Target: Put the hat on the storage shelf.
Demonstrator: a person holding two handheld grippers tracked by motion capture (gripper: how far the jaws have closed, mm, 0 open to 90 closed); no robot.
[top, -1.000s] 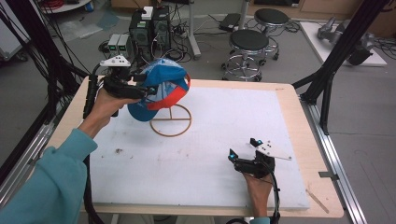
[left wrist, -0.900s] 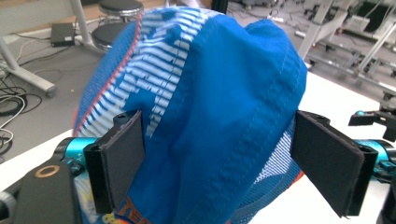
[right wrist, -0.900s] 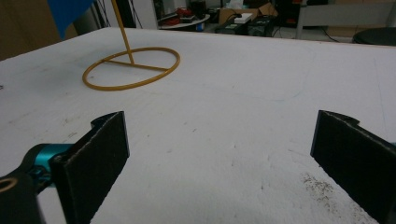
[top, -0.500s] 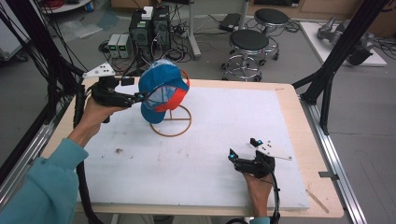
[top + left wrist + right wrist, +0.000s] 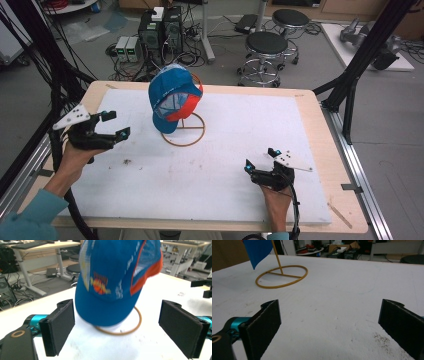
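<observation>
A blue and orange cap (image 5: 173,97) (image 5: 112,280) hangs on a gold wire stand (image 5: 184,131) (image 5: 282,275) at the back middle of the white board (image 5: 240,150). Its blue brim (image 5: 258,250) points down and to the left. My left gripper (image 5: 114,125) (image 5: 125,327) is open at the left of the board, a short way from the cap, with nothing between its jaws. At the front right, my right gripper (image 5: 261,160) (image 5: 329,325) rests low over the board, open and holding nothing.
The board lies on a wooden table (image 5: 325,165). Behind the table stand two black stools (image 5: 265,47), computer boxes (image 5: 160,27) and cables on the floor. Black frame posts (image 5: 360,65) rise at the right and left.
My left gripper has let go of the cap and drawn back to the left and toward me. The cap now hangs on the stand. The right gripper has stayed still.
</observation>
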